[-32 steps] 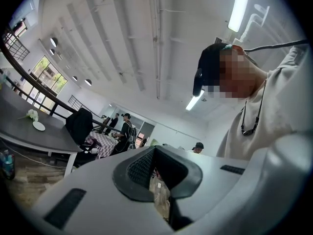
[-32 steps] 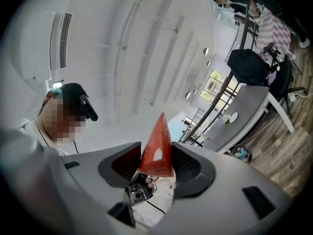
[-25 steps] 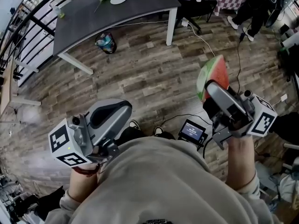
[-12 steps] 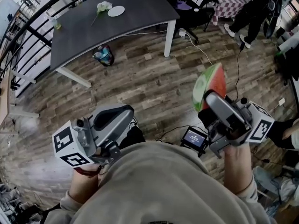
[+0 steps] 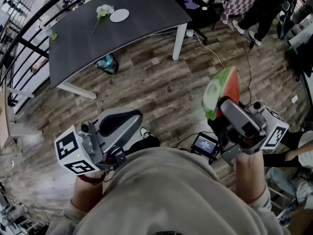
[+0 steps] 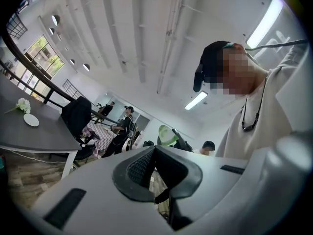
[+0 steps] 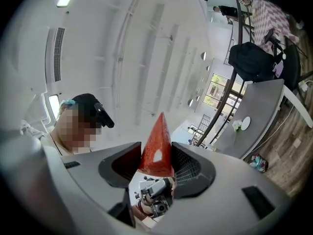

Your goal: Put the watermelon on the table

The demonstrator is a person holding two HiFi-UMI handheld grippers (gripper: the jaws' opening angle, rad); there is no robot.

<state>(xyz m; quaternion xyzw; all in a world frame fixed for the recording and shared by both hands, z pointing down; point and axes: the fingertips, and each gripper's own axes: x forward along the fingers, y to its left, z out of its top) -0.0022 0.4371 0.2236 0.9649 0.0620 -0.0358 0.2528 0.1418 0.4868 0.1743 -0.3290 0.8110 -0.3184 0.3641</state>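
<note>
A watermelon slice (image 5: 221,92), red flesh with a green rind, sticks up from my right gripper (image 5: 229,112), which is shut on it. In the right gripper view the red wedge (image 7: 157,141) stands pinched between the pads of the right gripper (image 7: 157,154). My left gripper (image 5: 117,124) hangs at lower left, shut and holding nothing. In the left gripper view the jaws of the left gripper (image 6: 154,152) meet at the tips, and the rind (image 6: 167,135) shows beyond them. The dark grey table (image 5: 146,9) stands ahead at upper left, well apart from both grippers.
On the table lie a white plate (image 5: 119,15) and white flowers (image 5: 103,11). A small bin (image 5: 106,64) sits under it. A black railing (image 5: 29,38) runs along the left. Cables and a small screen device (image 5: 204,143) lie on the wood floor. A person (image 5: 261,4) stands at upper right.
Both grippers have been carried across the floor toward the table, which has shifted in view. The watermelon slice stays in the right gripper; the left gripper stays shut.
</note>
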